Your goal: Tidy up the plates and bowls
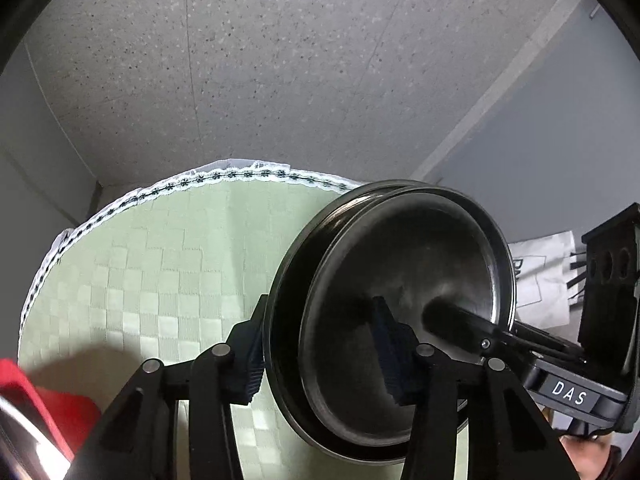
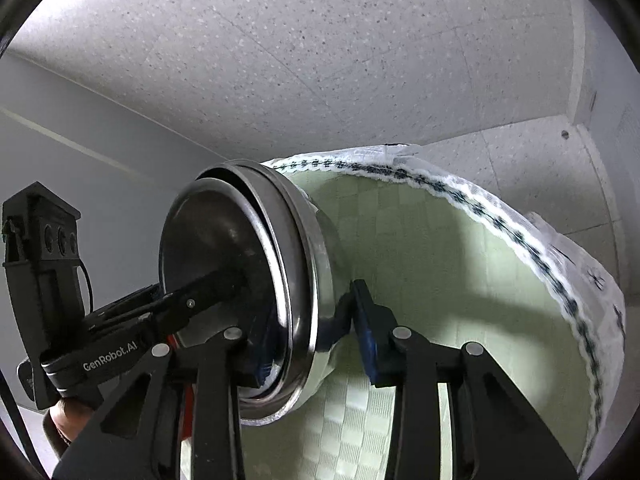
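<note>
Two nested dark metal plates [image 1: 396, 300] stand on edge above the green checked tablecloth [image 1: 160, 272]. My left gripper [image 1: 320, 354] is shut on the plates' lower rim, one finger on each face. In the right wrist view the same plates [image 2: 240, 264] show edge-on with a shiny rim. My right gripper [image 2: 308, 334] is shut on that rim, its left finger [image 2: 256, 360] on the inner face and its right finger [image 2: 366, 332] on the back. Each gripper shows in the other's view, the right gripper in the left wrist view [image 1: 568, 360] and the left gripper in the right wrist view [image 2: 120, 320].
The round table has a white lace border [image 1: 224, 178] and stands on a speckled grey floor [image 1: 280, 60]. A red object [image 1: 36, 396] lies at the left bottom edge. A white paper bag [image 1: 544, 280] stands on the floor at the right.
</note>
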`<state>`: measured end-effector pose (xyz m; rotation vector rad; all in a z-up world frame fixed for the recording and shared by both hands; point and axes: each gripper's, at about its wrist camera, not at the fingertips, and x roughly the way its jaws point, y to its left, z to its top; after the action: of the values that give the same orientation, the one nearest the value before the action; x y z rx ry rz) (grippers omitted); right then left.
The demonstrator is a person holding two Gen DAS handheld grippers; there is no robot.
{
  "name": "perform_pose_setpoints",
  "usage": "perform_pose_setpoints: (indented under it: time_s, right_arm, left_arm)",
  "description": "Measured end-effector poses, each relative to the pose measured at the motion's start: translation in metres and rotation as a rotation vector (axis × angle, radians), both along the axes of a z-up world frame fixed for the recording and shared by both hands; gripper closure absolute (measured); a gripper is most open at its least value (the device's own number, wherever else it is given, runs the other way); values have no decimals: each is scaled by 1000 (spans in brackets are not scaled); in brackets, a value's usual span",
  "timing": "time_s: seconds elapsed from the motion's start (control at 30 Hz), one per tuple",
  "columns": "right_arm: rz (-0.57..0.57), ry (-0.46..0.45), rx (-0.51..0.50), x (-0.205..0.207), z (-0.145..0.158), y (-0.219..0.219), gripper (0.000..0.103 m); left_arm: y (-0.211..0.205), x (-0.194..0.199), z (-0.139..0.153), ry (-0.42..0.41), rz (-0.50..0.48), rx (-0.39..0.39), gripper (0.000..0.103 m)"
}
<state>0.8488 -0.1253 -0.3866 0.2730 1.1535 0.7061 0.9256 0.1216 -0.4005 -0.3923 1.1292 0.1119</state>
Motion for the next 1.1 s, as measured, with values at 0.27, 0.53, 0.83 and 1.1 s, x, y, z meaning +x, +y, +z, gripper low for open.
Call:
perform_pose_setpoints:
  time_s: [0.27,0.53,0.83,1.1]
  right_arm:
    - [26,-55,46,-43,39,-16,68]
    - [69,-138,110,-116,96,7,68]
    - [104,-138,158,-197,106,87,68]
    - [142,-68,99,-237,63,168,68]
  left_arm:
    - [-12,-58,49,-92,46,14,60]
    - [3,-142,115,-194,78,96,59]
    - [65,-256,135,-203,93,148,59]
    - [122,-309,106,-98,124,162,59]
